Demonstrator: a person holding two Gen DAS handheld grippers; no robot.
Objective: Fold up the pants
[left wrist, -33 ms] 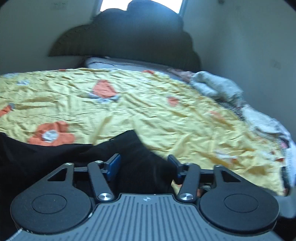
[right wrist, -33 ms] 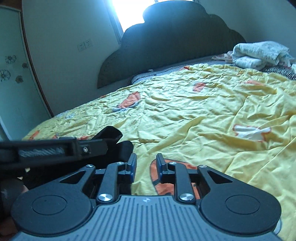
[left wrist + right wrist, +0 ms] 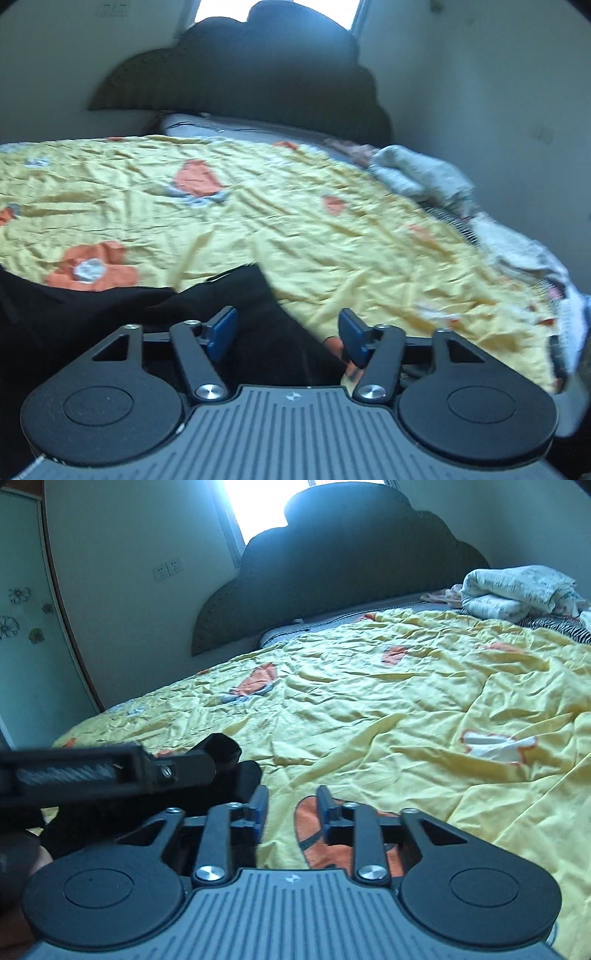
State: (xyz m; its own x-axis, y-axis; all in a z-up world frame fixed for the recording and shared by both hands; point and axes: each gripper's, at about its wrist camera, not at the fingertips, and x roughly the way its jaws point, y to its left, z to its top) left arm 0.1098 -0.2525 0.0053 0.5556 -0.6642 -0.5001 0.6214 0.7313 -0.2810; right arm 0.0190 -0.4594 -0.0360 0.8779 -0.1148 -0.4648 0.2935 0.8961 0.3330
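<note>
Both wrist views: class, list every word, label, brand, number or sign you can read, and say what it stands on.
No readable words or numbers in either view.
A small white emblem sits on the grey ribbed body of the right tongs: a mark, no letters.
The same emblem sits on the left tongs, blurred.
The flower decals on the wardrobe door carry no text.

Black pants (image 3: pixel 92 314) on yellow bedspread (image 3: pixel 295 229)

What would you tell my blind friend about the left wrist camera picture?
Open black tongs with blue pads hover over crumpled black fabric pants lying on a wrinkled yellow bedspread with orange flowers. Behind stand a dark scalloped headboard and pale folded bedding at the right.
</note>
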